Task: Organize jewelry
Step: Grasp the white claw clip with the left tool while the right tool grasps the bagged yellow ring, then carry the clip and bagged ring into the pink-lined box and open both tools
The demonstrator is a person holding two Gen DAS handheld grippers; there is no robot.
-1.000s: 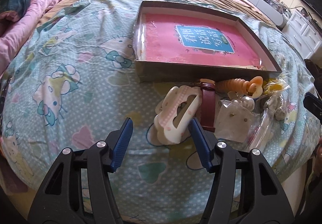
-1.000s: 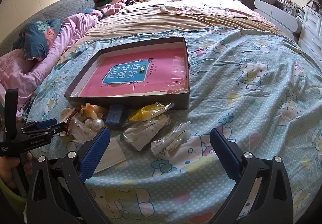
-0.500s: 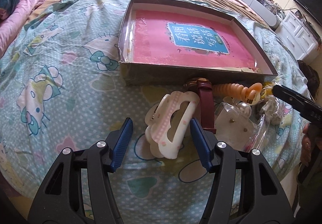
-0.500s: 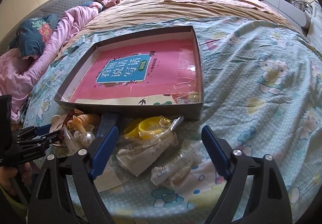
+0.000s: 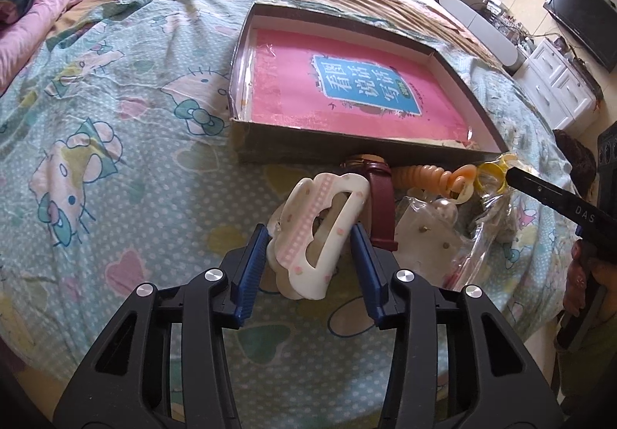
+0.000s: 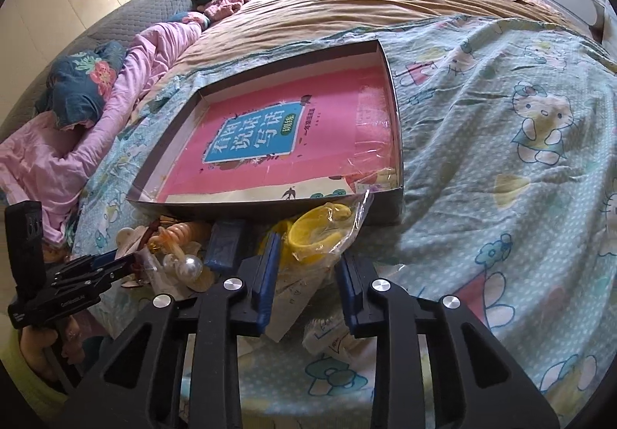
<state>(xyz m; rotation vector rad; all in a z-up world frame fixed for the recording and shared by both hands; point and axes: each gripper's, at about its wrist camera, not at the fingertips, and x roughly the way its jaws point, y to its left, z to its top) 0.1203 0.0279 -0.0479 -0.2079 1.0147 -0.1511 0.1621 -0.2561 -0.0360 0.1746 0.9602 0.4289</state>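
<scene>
Yellow bangle bag (image 6: 324,236) between fingers (image 6: 268,271)

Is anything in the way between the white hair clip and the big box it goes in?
Nothing visible blocks it. The white hair clip sits between the left gripper's jaws, and the box lies just beyond, with only its low front wall to lift over.

Bed (image 6: 501,143) fills both views, teal cartoon-cat sheet over tan cover. Pink quilt (image 6: 127,82) and dark floral pillow (image 6: 83,86) at left. Grey padded headboard (image 6: 135,18) against cream wall, upper left. Bright window top centre. White drawer cabinet (image 5: 555,82), black TV (image 5: 586,20) upper right.
</scene>
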